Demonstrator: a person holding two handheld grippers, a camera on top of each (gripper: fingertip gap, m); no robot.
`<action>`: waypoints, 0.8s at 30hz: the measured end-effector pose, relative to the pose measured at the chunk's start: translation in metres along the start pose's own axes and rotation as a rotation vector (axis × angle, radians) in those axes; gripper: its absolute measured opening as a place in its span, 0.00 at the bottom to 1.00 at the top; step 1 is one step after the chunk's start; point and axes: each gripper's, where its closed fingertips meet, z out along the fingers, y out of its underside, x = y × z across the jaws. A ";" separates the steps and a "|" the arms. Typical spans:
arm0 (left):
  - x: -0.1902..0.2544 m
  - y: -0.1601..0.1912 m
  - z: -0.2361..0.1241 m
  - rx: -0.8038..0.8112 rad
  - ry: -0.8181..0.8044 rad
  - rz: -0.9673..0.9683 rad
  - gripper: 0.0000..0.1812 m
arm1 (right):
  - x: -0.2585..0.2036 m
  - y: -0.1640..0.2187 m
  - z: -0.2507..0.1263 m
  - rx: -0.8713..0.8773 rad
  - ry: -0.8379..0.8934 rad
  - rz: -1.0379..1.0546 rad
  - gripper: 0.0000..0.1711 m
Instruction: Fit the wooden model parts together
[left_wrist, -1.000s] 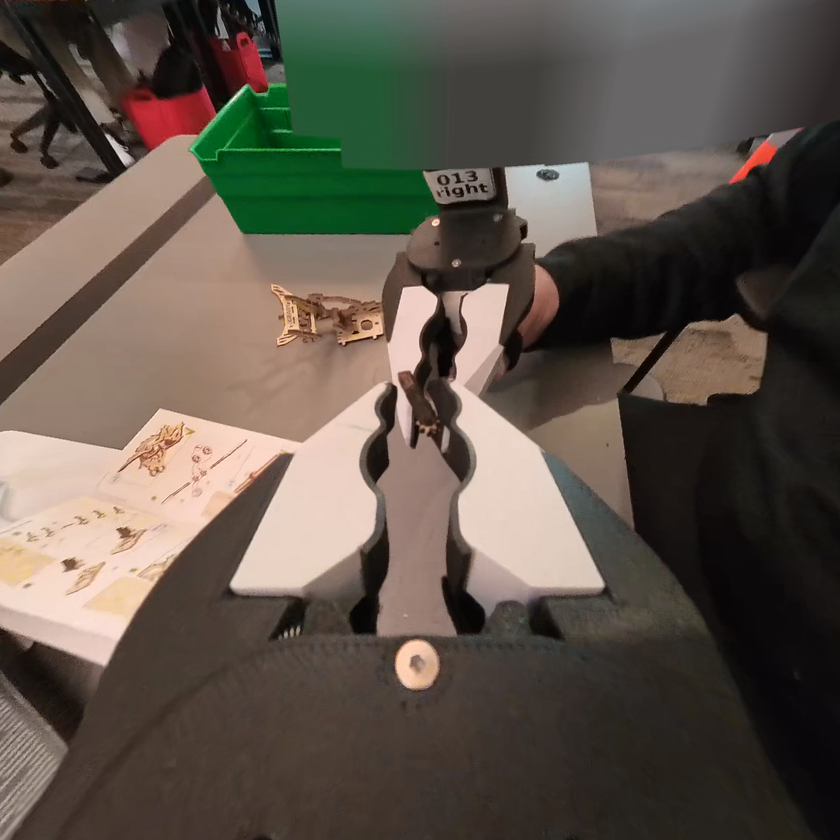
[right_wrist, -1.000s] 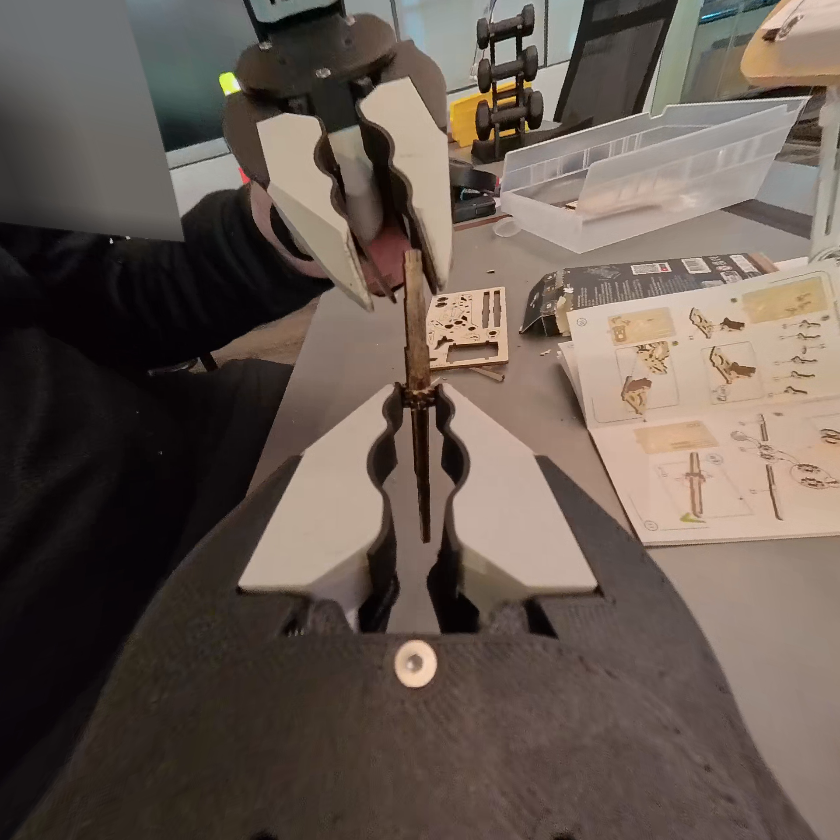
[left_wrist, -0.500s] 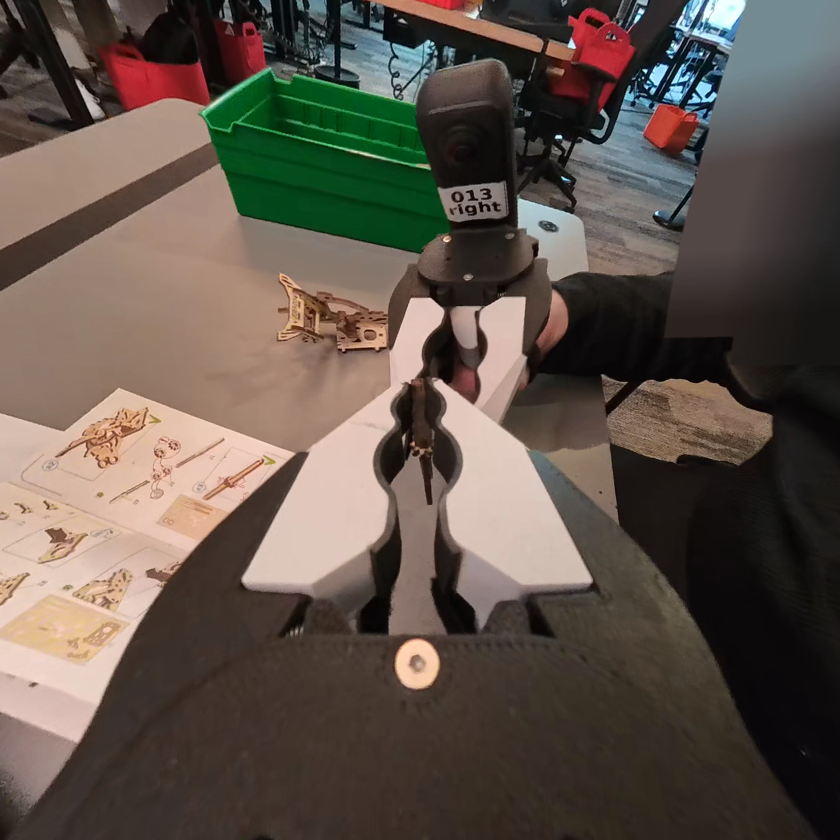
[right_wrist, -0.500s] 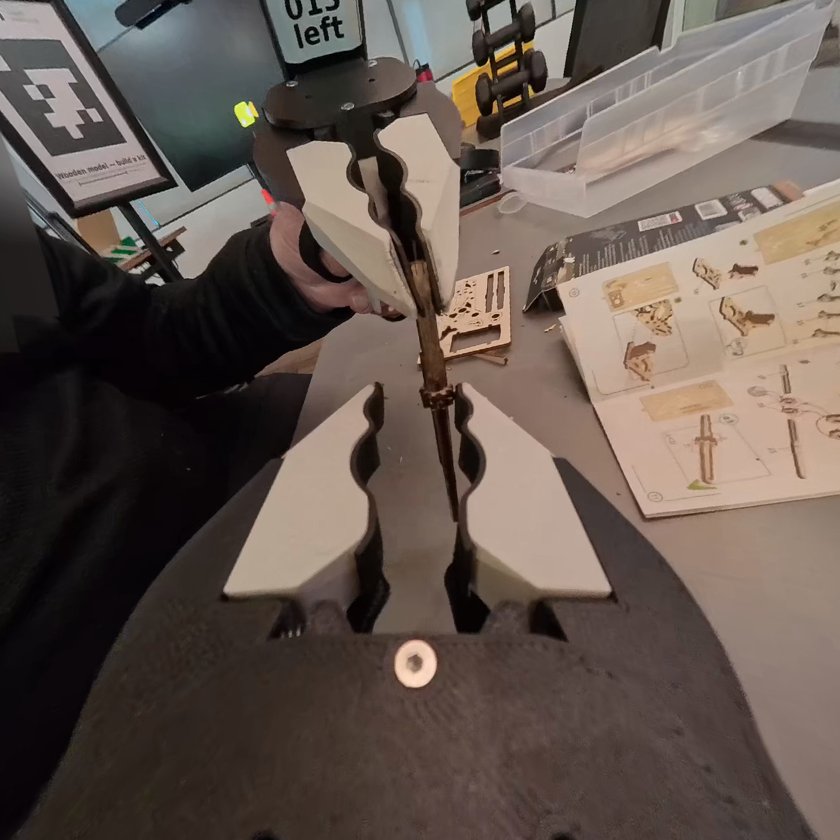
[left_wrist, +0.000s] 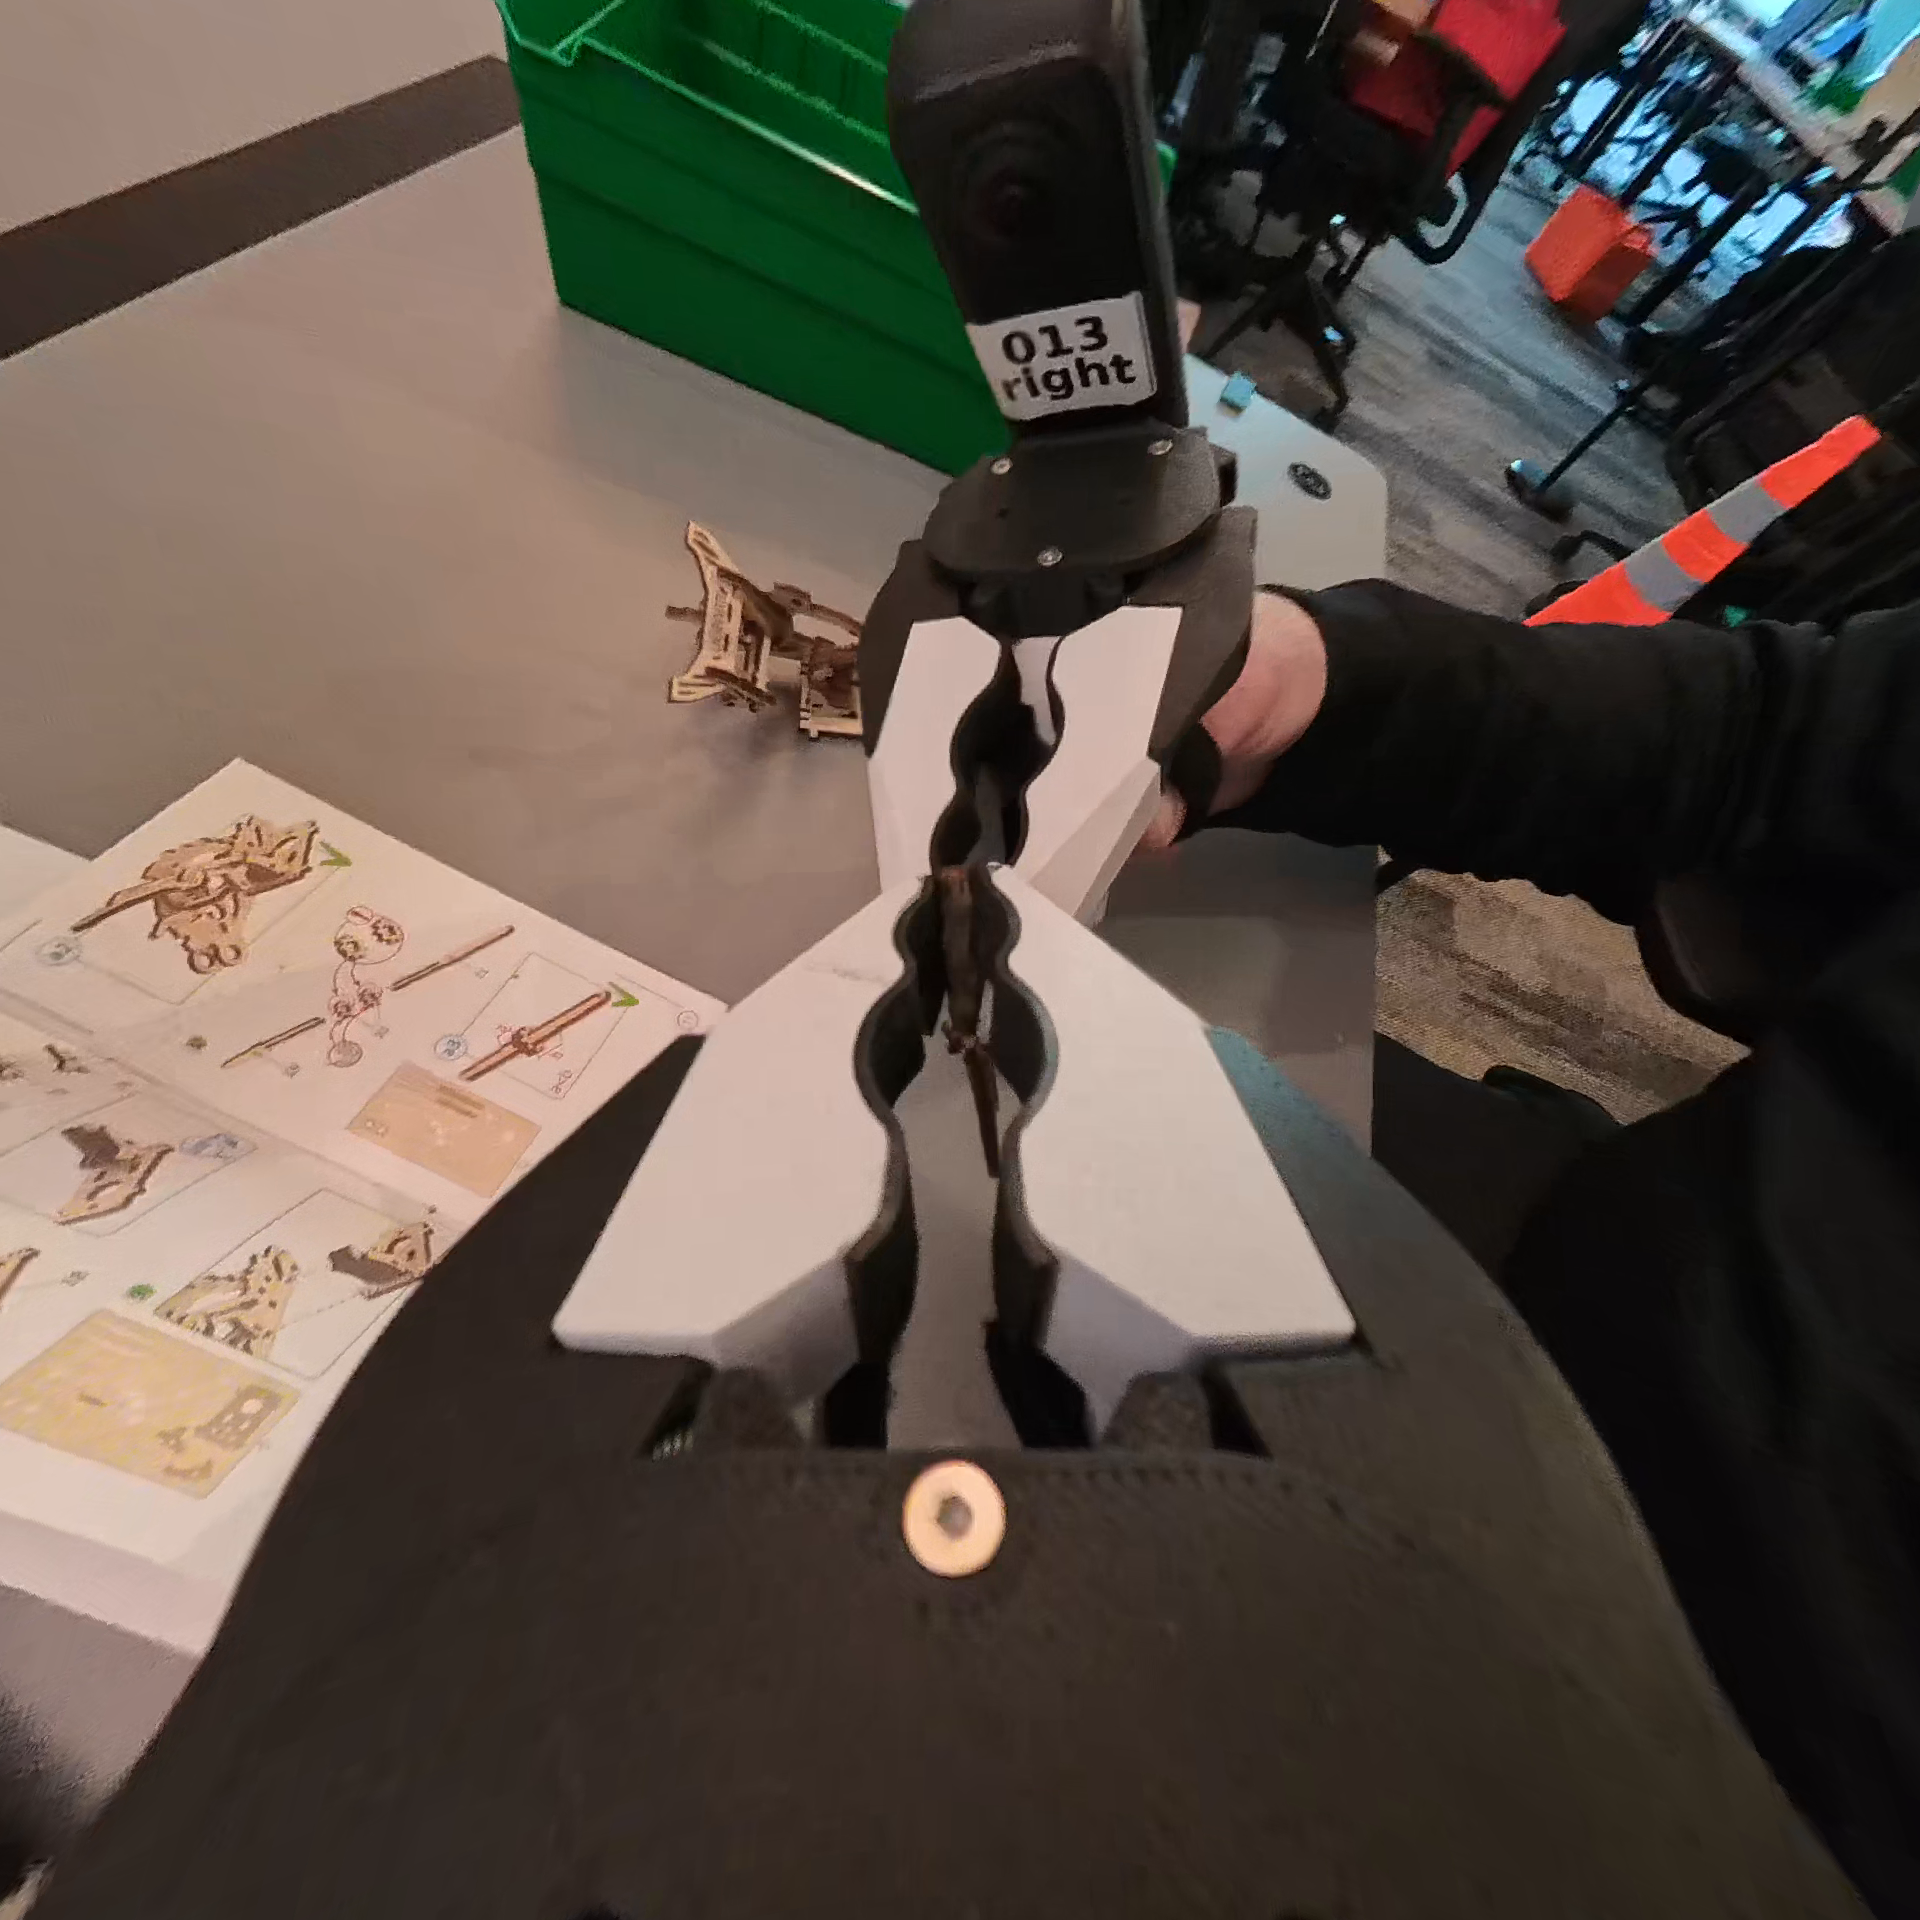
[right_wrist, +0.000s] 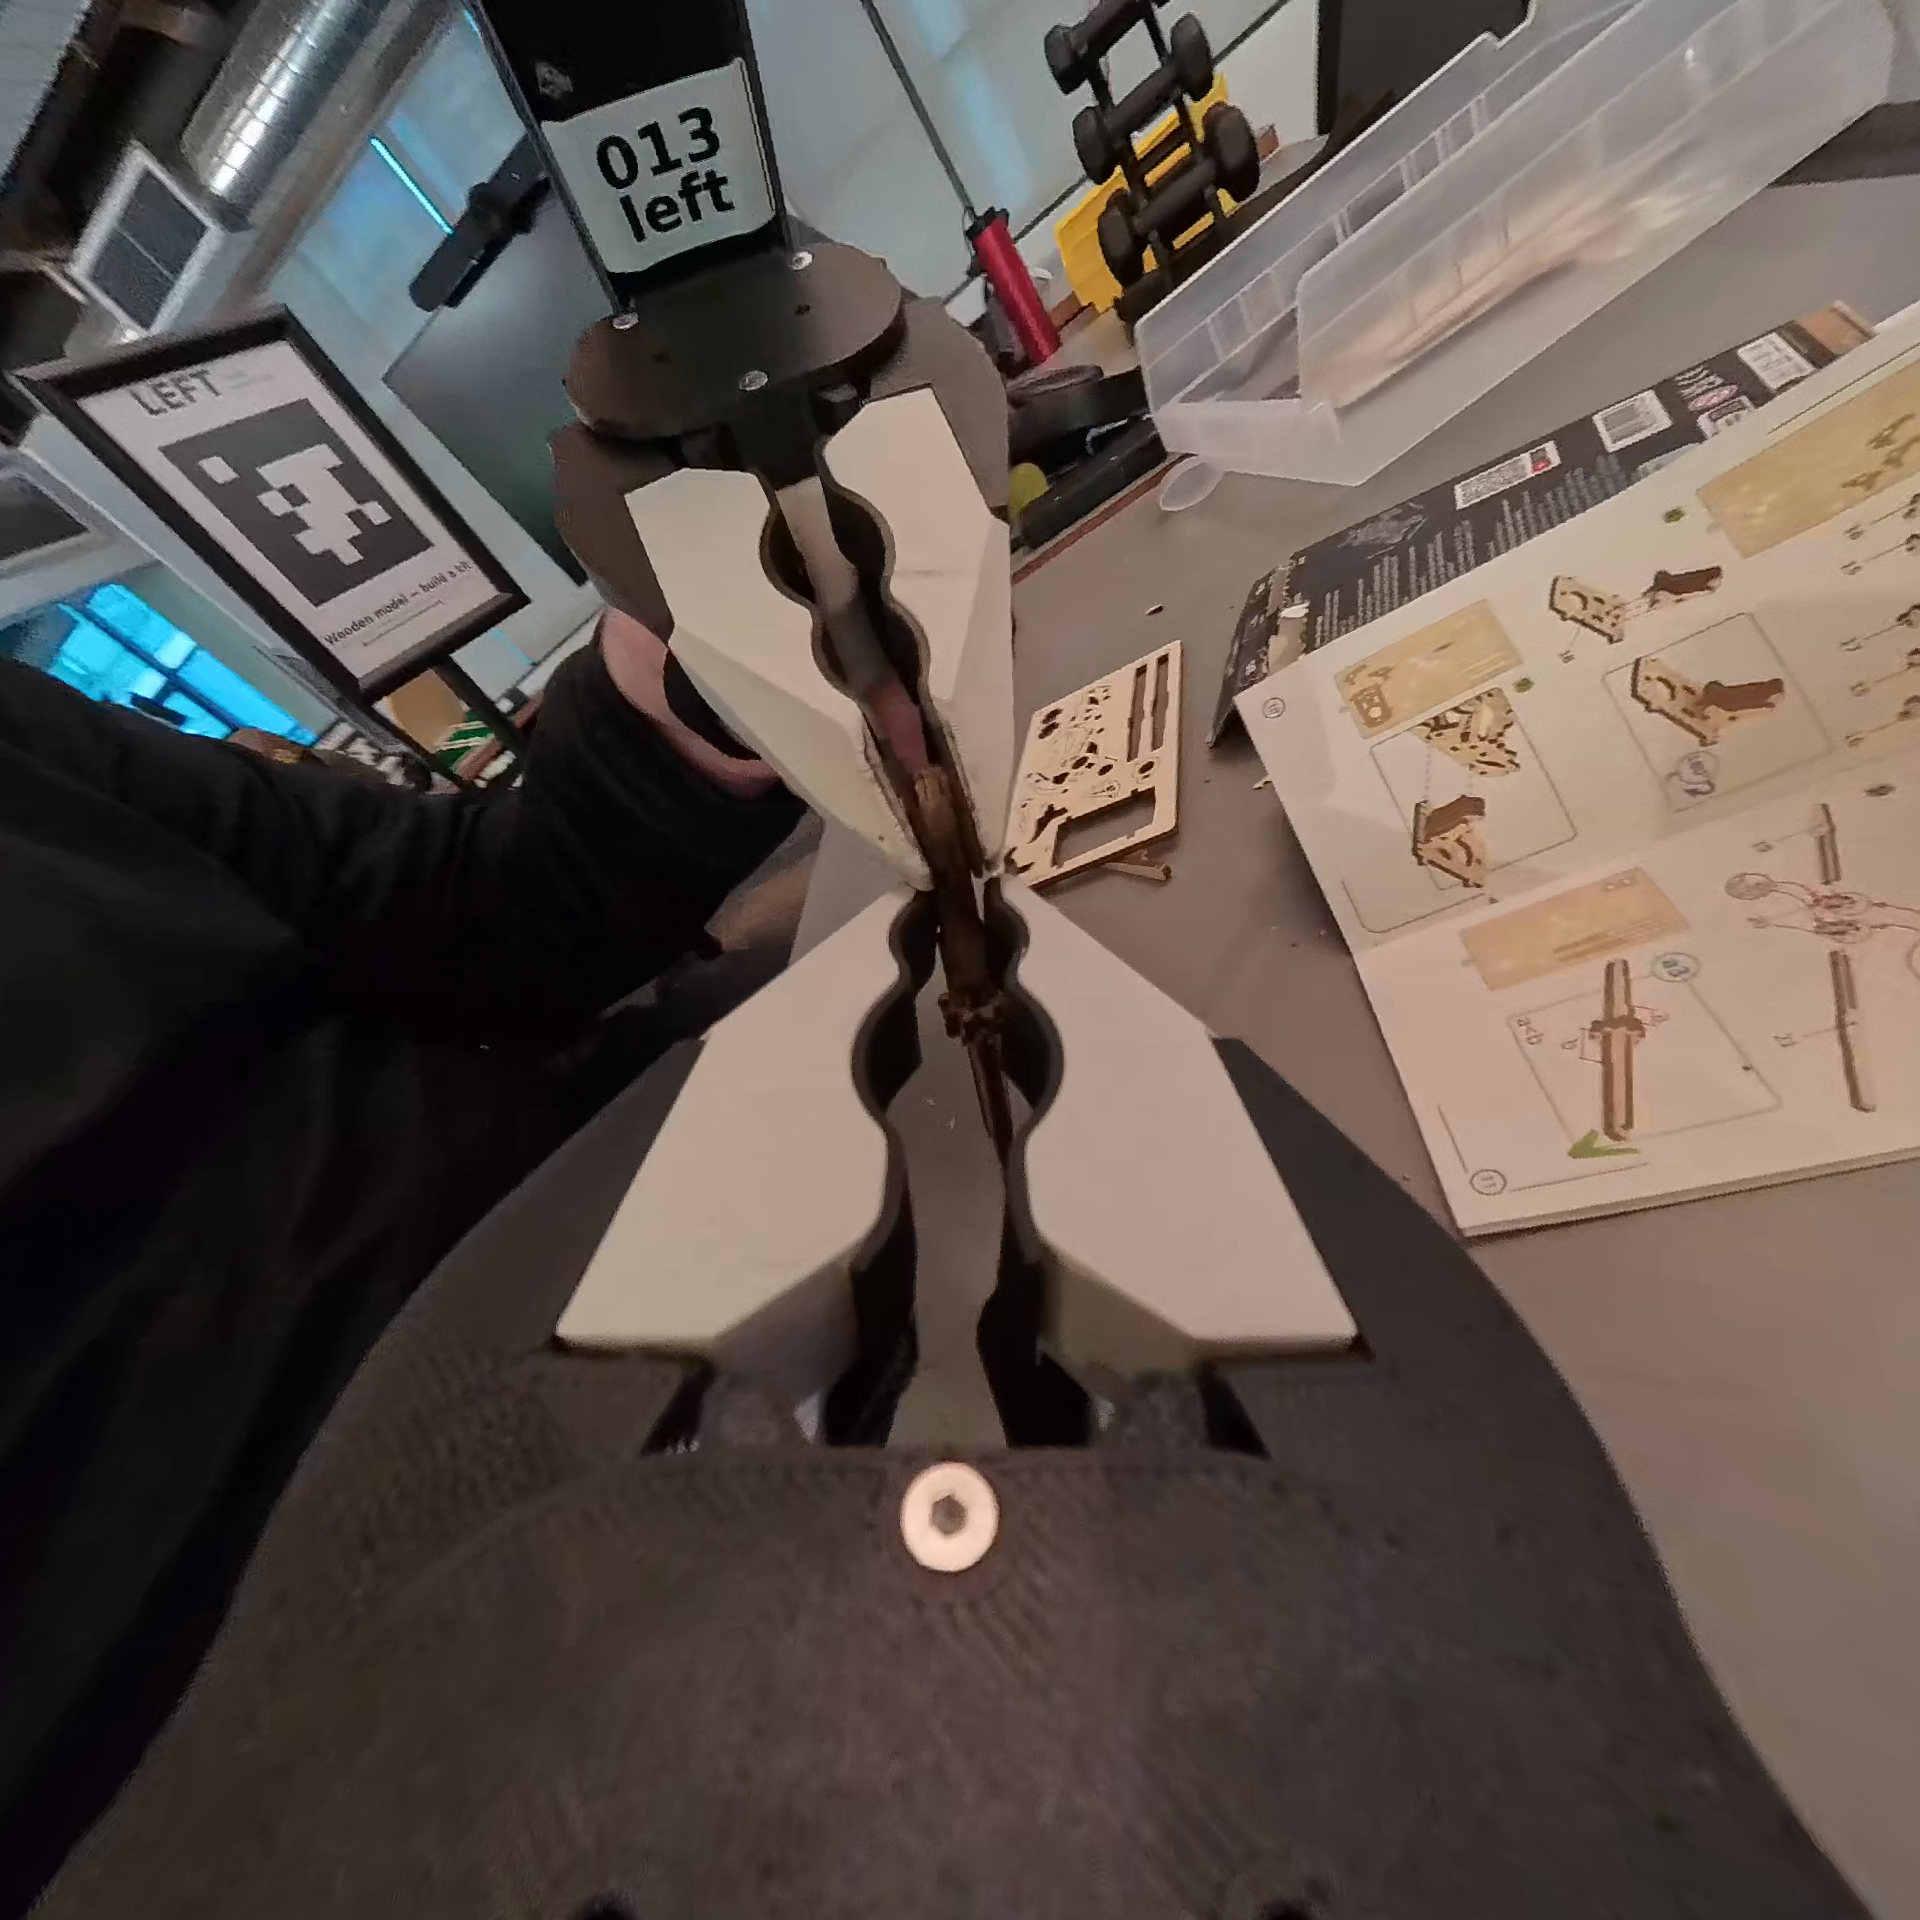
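- The wooden rod, a thin dark stick with a small cross-shaped collar slid onto it, hangs in the air between the two grippers, above the near edge of the grey table.
- Right gripper: in the right wrist view the jaws stand nearly together at the tips, with the rod running down the gap toward 6 o'clock. I cannot tell whether they press on it or only flank it.
- Left gripper: comes tip to tip from the 12 o'clock side in the right wrist view, jaws drawn narrow around the rod's upper end. It appears to pinch the wood, though the contact itself is hidden.
- Handling, as a judgement: thin laser-cut plywood, very light, stiff along its length but easy to snap if bent sideways. The friction-fit collar could crack or slip under a skewed push.
- Best hold: flat faces of the rod, close to the collar, pushing straight along the axis.
- Elsewhere: a partly built wooden model lies at 11 o'clock in the left wrist view, before a green bin. An instruction booklet lies at 3 o'clock, and a punched-out parts sheet at 1 o'clock, in the right wrist view.
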 end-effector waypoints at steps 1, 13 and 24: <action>0.000 -0.001 0.000 -0.006 -0.010 -0.006 0.02 | -0.001 -0.001 0.000 0.005 -0.014 0.006 0.03; 0.031 -0.021 -0.028 0.217 0.004 -0.001 0.24 | -0.038 -0.046 -0.045 0.358 -0.275 -0.040 0.02; 0.070 0.004 0.009 0.311 -0.013 0.131 0.03 | -0.073 -0.068 -0.069 0.540 -0.403 -0.152 0.02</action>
